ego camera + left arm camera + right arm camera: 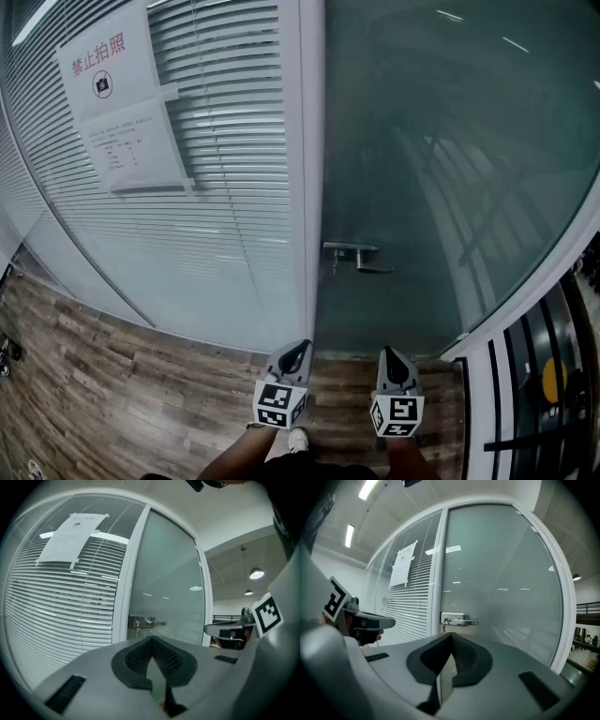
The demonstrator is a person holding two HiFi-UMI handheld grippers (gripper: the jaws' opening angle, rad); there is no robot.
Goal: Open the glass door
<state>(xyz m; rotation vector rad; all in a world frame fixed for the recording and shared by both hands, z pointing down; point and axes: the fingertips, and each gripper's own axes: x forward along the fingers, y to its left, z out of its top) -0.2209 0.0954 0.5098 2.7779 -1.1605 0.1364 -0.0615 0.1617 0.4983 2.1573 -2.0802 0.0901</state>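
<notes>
Door [450,159] looks heavy, rigid, slick glass; grip its metal handle [364,257] instead; left gripper [296,351] and right gripper [392,357] both closed, empty.

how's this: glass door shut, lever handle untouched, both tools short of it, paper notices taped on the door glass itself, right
No: the head view shows the paper notices taped to the blinds panel left of the glass door, not on its glass. Rest holds: door shut, lever handle untouched, left tool and right tool short of it.

"禁止拍照" on paper notice [108,70]
</notes>
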